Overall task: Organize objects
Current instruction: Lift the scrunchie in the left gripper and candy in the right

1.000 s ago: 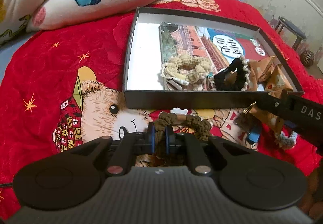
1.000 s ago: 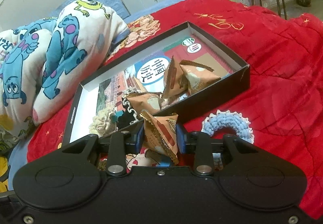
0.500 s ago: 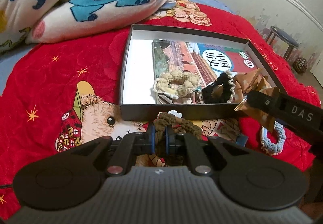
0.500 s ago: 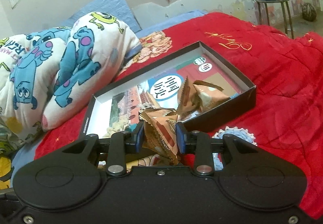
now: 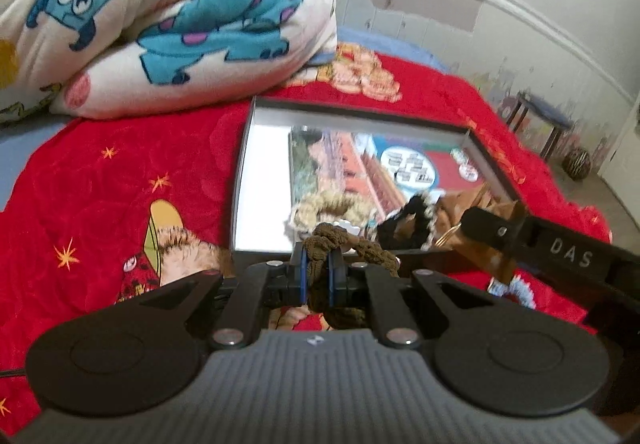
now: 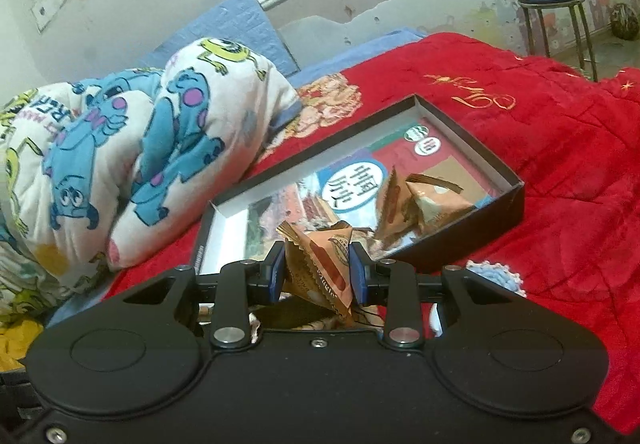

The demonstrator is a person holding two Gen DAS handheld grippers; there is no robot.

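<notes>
Tongs in both hands are loaded and poised at the near wall of an open black box (image 5: pixel 424 252) on a red bedspread (image 5: pixel 120 172). The left tongs (image 5: pixel 316 280) are clamped tight on a brown knitted hair tie (image 5: pixel 340 240), which loops up and forward from between the pads. The right tongs (image 6: pixel 318 272) are closed on a brown snack packet (image 6: pixel 320 264), squeezed across its middle, with its crimped edge sticking out above the pads.

The step in hand appears to be carrying both items over the box wall. To do it well, each load should clear the rim fully before the pads part, and the two tools, already close together in the left view, should keep from crossing. The packet would sit best beside its fellows, the tie beside the other ties.

Just beyond the left tongs, the box holds a beige hair tie (image 5: pixel 332 204) and a black one with pale trim (image 5: pixel 412 220); ahead of the right tongs lie more snack packets (image 6: pixel 424 204), all resting on a printed card. A light blue hair tie (image 6: pixel 496 276) lies on the bedspread outside the box, just right of the right tongs.
</notes>
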